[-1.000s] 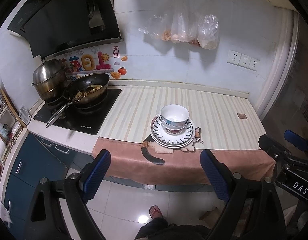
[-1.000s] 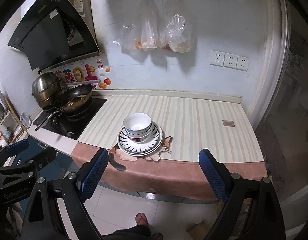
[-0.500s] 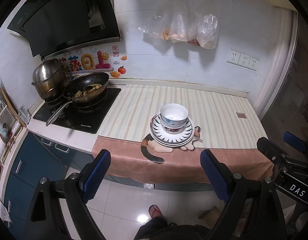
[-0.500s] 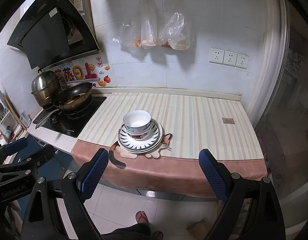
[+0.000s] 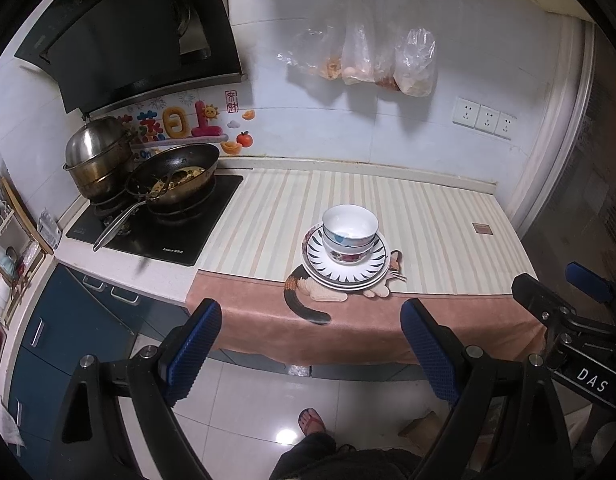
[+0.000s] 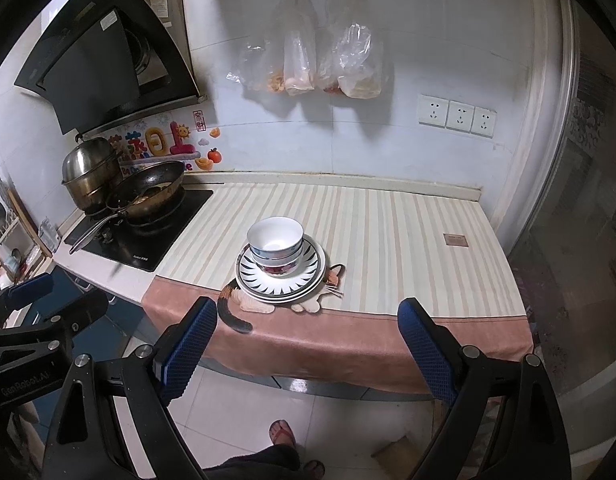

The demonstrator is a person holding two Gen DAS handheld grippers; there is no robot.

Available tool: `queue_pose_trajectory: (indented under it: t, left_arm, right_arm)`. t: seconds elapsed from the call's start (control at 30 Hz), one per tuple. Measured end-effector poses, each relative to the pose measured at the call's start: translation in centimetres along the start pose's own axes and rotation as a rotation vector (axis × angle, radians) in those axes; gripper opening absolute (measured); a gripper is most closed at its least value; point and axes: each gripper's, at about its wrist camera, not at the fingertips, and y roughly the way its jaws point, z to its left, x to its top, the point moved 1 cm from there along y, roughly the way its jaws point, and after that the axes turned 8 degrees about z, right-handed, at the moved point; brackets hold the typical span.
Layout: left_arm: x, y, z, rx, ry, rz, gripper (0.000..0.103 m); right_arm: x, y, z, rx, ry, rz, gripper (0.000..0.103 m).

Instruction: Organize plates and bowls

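Stacked white bowls (image 5: 350, 231) sit nested on a stack of striped-rim plates (image 5: 344, 274) near the front of the striped counter; the bowls (image 6: 275, 243) and plates (image 6: 280, 280) show in the right wrist view too. My left gripper (image 5: 310, 346) is open and empty, held off the counter's front edge, well short of the stack. My right gripper (image 6: 308, 344) is open and empty, also back over the floor. Each gripper shows at the edge of the other's view.
A cat-print cloth (image 5: 308, 320) covers the striped counter (image 6: 388, 232) and hangs over its front. A wok (image 5: 176, 174) and steel pot (image 5: 98, 156) stand on the hob at left. Plastic bags (image 6: 308, 64) hang on the wall. A sandalled foot (image 5: 312, 420) is below.
Both grippers have drawn back slightly from the counter; the stack looks a little smaller and farther. Bowls and plates have not moved.
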Motion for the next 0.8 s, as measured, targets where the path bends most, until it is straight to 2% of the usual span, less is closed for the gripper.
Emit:
queue_pose_trajectory:
  t: [0.8]
  left_arm:
    - [0.1, 0.2, 2.4, 0.001, -0.015, 0.004, 0.092]
  right_arm:
    - [0.2, 0.0, 0.2, 0.001, -0.011, 0.009, 0.094]
